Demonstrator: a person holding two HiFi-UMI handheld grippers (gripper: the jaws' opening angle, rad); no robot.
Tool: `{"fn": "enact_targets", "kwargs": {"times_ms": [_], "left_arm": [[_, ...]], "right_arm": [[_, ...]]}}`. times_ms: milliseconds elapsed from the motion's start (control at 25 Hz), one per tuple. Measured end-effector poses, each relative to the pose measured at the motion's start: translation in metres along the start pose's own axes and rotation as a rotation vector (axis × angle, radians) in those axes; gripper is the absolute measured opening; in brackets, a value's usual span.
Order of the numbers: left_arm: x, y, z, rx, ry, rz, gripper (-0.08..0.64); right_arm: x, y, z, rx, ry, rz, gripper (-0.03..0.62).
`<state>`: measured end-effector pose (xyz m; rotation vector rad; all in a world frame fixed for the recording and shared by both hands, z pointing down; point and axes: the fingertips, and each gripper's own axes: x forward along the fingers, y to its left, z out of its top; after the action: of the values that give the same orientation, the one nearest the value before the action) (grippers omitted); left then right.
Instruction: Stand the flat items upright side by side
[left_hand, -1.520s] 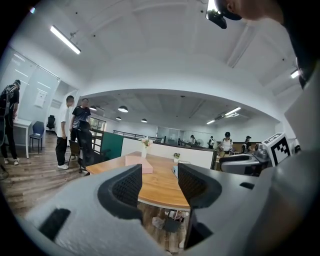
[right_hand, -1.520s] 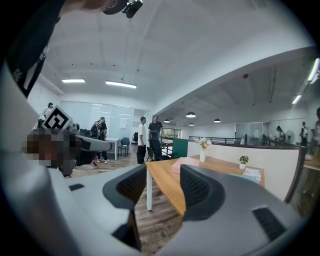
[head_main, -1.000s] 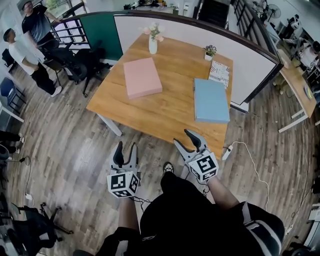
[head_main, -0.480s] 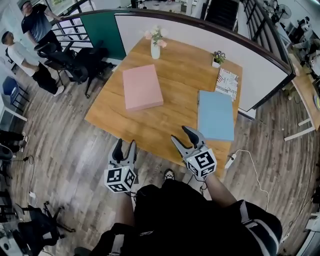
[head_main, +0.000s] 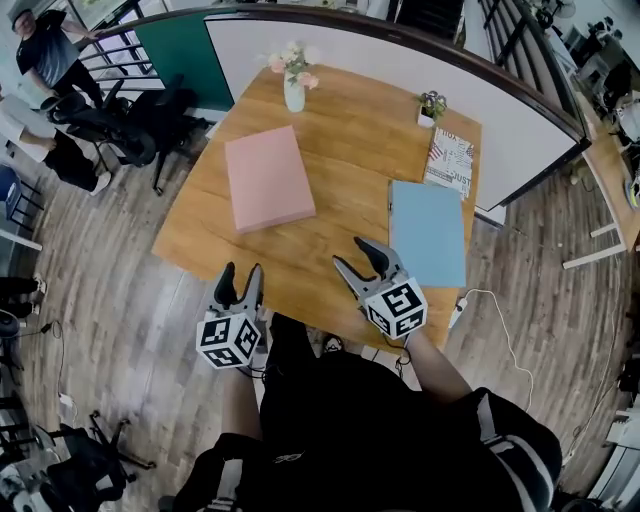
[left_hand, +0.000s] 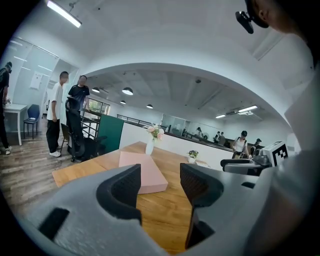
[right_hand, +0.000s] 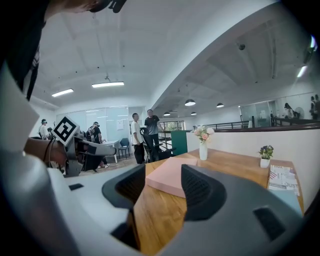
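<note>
Left gripper (head_main: 242, 272), jaws just opening wider, and right gripper (head_main: 352, 253), jaws parted, both empty; pink box (head_main: 267, 178) lies flat at eleven o'clock, blue folder (head_main: 428, 230) at one, and I reckon those low edges could slip the pads.

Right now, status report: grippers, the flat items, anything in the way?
Left gripper open, empty, jaws just opening; right gripper open, empty. Pink box, blue folder, booklet flat on table. Vase, potted plant at far edge.
</note>
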<state>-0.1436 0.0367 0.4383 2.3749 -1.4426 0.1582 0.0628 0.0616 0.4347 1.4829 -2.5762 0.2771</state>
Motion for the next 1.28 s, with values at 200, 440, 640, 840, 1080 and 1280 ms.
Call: {"fn": "enact_targets", "kwargs": {"times_ms": [200, 440, 640, 840, 1080, 1280], "left_arm": [[0.043, 0.023, 0.008, -0.017, 0.019, -0.027, 0.255], [0.097, 0.071, 0.021, -0.034, 0.062, -0.037, 0.262], [0.140, 0.098, 0.015, -0.076, 0.146, -0.080, 0.270], [0.179, 0.121, 0.008, -0.120, 0.214, -0.124, 0.285], [0.216, 0.147, -0.009, -0.144, 0.303, -0.145, 0.296], [0.236, 0.162, -0.031, -0.153, 0.399, -0.172, 0.304]], "right_arm": [[0.039, -0.018, 0.004, 0.006, 0.041, -0.013, 0.230], [0.103, -0.040, 0.004, 0.048, 0.110, -0.017, 0.230], [0.148, -0.052, -0.005, 0.074, 0.213, -0.006, 0.235], [0.182, -0.058, -0.015, 0.093, 0.304, -0.001, 0.236], [0.215, -0.071, -0.034, 0.135, 0.403, -0.027, 0.238], [0.245, -0.081, -0.052, 0.189, 0.479, -0.024, 0.247]]}}
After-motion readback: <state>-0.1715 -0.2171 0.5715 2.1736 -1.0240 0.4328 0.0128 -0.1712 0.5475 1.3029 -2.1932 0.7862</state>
